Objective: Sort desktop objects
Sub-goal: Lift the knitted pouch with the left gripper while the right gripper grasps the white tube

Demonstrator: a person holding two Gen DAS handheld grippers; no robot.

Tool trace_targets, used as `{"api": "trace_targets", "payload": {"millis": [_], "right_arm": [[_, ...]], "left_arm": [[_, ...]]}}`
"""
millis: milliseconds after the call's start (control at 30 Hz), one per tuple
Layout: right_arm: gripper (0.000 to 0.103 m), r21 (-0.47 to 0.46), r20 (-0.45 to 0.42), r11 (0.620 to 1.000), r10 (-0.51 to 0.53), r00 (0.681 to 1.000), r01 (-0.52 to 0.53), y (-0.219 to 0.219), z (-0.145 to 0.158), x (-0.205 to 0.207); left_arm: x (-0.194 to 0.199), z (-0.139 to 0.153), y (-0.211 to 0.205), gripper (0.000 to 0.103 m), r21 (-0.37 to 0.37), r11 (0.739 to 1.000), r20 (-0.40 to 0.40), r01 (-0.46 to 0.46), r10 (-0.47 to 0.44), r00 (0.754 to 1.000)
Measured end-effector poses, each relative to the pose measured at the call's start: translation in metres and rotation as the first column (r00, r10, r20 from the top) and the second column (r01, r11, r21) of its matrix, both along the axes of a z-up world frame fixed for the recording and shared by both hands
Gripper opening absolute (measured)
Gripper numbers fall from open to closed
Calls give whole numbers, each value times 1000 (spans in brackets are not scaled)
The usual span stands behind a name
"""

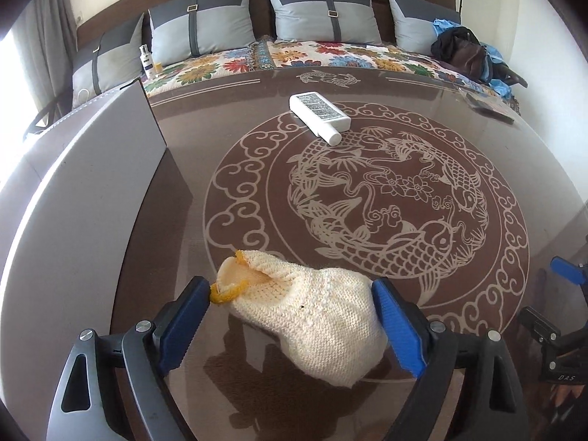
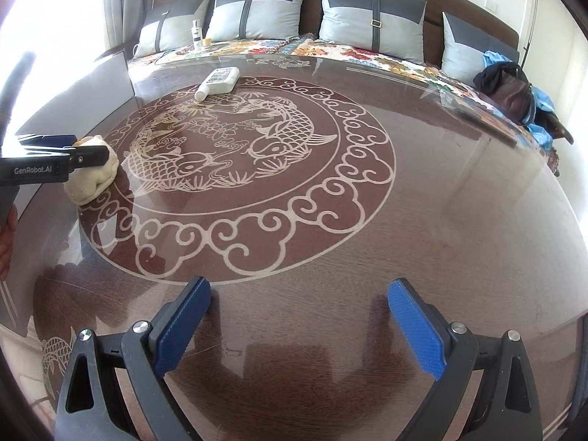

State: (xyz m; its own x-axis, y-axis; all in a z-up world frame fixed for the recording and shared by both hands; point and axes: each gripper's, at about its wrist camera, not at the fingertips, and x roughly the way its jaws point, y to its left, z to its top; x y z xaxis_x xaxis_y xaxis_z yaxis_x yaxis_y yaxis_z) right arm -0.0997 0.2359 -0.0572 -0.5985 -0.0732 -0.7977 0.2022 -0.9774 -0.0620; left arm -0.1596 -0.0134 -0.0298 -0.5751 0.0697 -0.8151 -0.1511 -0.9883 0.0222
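Looking along my left hand-held gripper (image 1: 290, 316), I see its blue fingers (image 1: 183, 325) spread wide on either side of a cream knitted pouch (image 1: 312, 327) with a yellow-trimmed mouth; the left finger tip sits against that trim and the right finger lies alongside the pouch's flank, though I cannot tell whether it presses in. The pouch lies at the near left of the glass-topped bench (image 1: 496, 169), on the edge of the carp medallion. Farther back on the bench, a white bottle (image 1: 319, 112) lies on its side, near the edge by the bed (image 1: 330, 53). My right hand-held gripper (image 2: 299, 308) hovers over bare bench surface, fingers spread and holding nothing, well apart from the pouch (image 2: 92, 176).
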Motion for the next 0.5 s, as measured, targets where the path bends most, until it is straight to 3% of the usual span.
{"api": "trace_targets", "payload": {"millis": [200,267,367,500], "right_arm": [[98,1,0,1000,-1,1000,1,0,0,0],[98,2,-1,1000,-1,1000,1,0,0,0],[98,1,0,1000,-1,1000,1,0,0,0],[98,-1,1,1000,0,1000,0,0,0,0]], "left_arm": [[2,-2,-3,90,67,997,11,33,-34,999],[1,-4,3,91,39,998,15,51,-52,999],[7,1,1,91,24,1000,-15,14,-13,1000],[15,5,-20,91,85,995,-19,-49,51,999]]}}
